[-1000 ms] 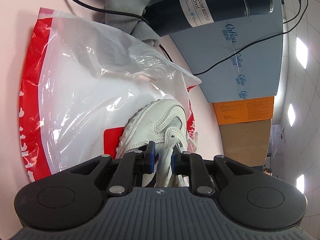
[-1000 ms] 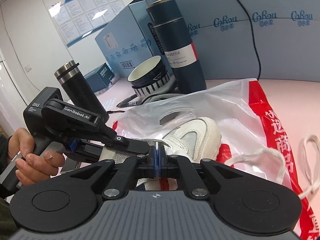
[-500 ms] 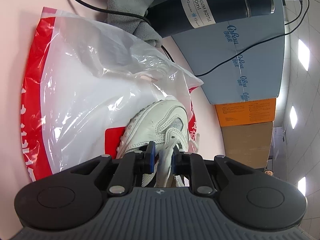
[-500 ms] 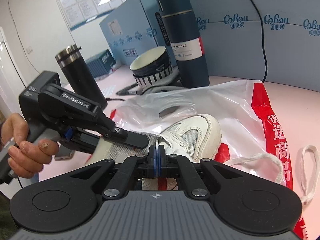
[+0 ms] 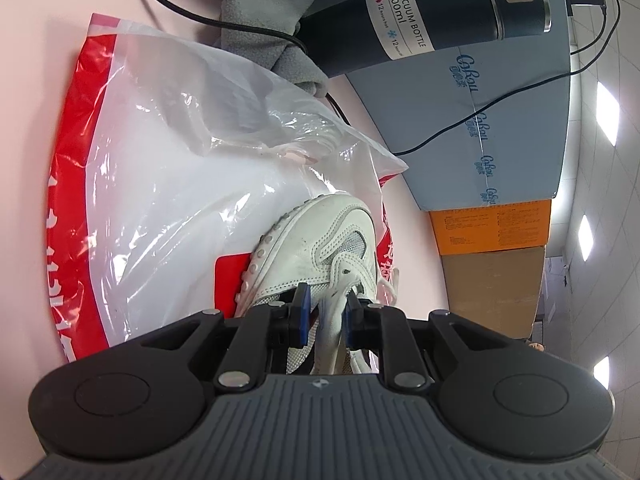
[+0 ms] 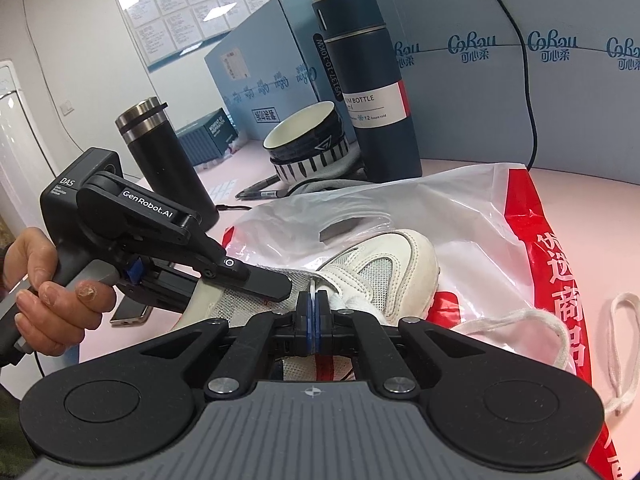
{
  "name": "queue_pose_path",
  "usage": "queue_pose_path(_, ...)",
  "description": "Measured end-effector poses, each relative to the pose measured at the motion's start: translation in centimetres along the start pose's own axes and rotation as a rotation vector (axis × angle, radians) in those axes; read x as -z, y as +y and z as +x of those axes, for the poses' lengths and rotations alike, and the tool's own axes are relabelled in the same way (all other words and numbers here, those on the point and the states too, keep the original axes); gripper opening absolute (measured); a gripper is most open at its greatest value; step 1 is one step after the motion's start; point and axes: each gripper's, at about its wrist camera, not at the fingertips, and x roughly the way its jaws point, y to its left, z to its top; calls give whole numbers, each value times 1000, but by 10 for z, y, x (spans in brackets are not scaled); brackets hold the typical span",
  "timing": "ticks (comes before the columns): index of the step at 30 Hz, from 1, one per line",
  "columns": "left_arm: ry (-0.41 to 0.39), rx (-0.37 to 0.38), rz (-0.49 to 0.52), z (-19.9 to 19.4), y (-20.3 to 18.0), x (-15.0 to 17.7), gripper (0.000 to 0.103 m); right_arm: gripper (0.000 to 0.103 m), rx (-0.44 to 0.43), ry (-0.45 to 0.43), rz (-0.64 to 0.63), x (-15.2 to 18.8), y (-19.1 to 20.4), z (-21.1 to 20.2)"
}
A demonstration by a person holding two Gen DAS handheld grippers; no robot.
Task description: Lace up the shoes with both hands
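White shoe (image 6: 384,264) lies on red-white plastic bag (image 6: 500,216) on the pink worktop (image 6: 580,184). Left tool (image 5: 326,312) narrowly apart, shoe tongue between its pads; contact unclear. Right tool (image 6: 312,312) fully together, pinching lace (image 6: 311,289) at its tip. Loose lace (image 6: 532,320) lies right of shoe.
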Motion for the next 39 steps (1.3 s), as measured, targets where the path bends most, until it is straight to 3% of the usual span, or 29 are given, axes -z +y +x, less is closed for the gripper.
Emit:
queue_pose_path(9, 16, -4, 19, 1, -2, -2, 15, 1, -25, -14, -7, -2, -4, 3)
queue_pose_path(19, 36, -12, 43, 3, -3, -2, 15, 1, 70, -2, -41, -3, 7, 13)
queue_pose_path(33, 58, -24, 93, 1, -7, -1, 15, 4, 100, -3, -72, -7, 15, 20)
queue_pose_path(39, 77, -38, 134, 2, -13, 0, 16, 4, 154, 14, -90, -9, 24, 29)
